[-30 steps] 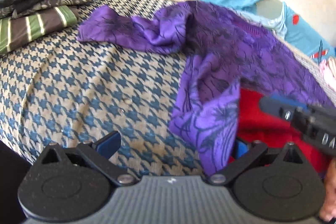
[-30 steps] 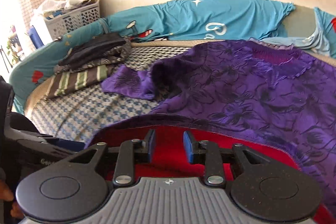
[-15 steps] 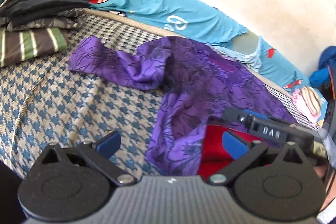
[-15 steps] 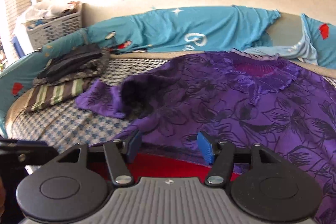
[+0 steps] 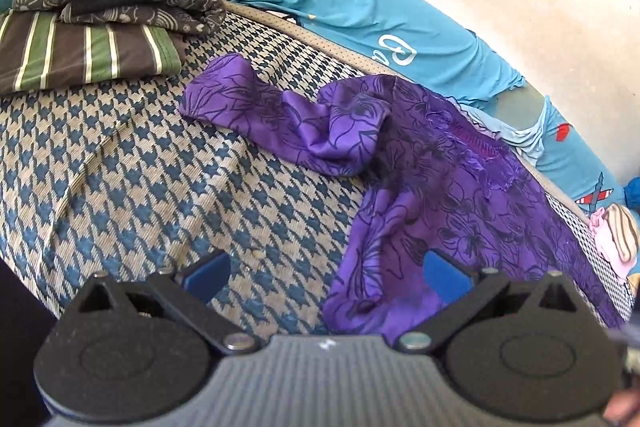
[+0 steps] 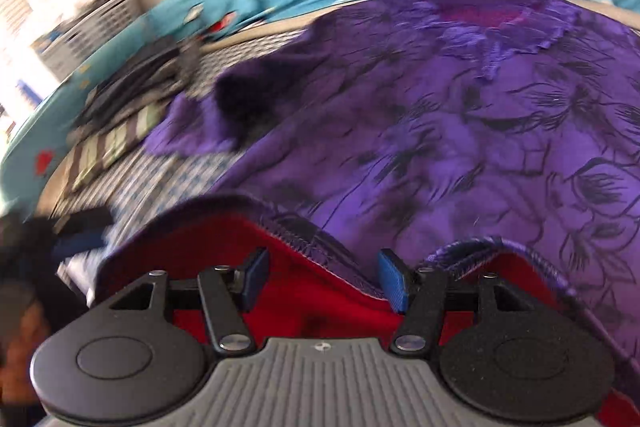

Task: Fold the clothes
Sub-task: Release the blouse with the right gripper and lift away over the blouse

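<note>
A purple flower-print top lies spread on the houndstooth-patterned bed, one sleeve crumpled out to the left. My left gripper is open low over the bed, its right blue pad at the garment's lower left corner. In the right wrist view the purple top fills the scene, its hem lying over a red cloth. My right gripper is open over that hem and the red cloth, holding nothing.
A stack of folded clothes, striped and dark, sits at the far left of the bed. A teal printed sheet runs along the wall. A pink and striped item lies at the right edge. A white basket stands beyond.
My right gripper went from nearly shut to open over the hem. My left gripper stayed open and let the purple corner drop flat; the red cloth is now hidden from its view.
</note>
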Motion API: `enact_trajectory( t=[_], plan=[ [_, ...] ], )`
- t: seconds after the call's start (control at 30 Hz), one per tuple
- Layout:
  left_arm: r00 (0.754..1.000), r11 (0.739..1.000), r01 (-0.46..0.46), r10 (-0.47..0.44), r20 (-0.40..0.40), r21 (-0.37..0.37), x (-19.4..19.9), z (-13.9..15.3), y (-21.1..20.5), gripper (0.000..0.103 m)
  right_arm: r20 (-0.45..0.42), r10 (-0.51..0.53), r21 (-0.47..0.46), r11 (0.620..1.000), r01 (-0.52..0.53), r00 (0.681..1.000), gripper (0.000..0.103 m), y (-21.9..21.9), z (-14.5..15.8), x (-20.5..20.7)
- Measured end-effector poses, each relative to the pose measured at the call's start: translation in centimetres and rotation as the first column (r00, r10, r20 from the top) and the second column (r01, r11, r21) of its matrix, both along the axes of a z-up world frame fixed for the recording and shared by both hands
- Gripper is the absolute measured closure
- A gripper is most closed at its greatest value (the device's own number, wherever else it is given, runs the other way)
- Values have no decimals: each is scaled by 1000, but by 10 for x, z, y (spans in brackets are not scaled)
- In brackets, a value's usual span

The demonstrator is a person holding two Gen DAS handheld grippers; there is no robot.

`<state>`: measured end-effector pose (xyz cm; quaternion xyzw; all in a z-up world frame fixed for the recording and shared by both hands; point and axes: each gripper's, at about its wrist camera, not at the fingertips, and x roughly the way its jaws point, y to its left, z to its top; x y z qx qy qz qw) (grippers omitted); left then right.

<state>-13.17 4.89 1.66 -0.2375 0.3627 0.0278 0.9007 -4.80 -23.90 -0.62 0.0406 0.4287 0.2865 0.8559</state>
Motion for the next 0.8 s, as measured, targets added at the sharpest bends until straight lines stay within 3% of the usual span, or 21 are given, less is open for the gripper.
enact_trajectory(
  t=[0.17,0.3,0.6,0.8],
  plan=[
    [1000,1000,9,-9,-12,7,4,-3,-5,0,-24,137,6,991,-137,990,45,-2,3,-37],
    [999,999,45,-44,-28,28,7,-6,-16,0,-45,177,4,984,-178,983,44,-6,1,-61],
    [984,976,172,-165,-65,134,14,-13,-53,0,-44,197,4,980,-197,979,43,-20,10,-87],
    [970,958,240,-231,-70,157,23,-15,-75,0,7,65,-22,998,-65,998,43,-58,21,-80]
  ],
)
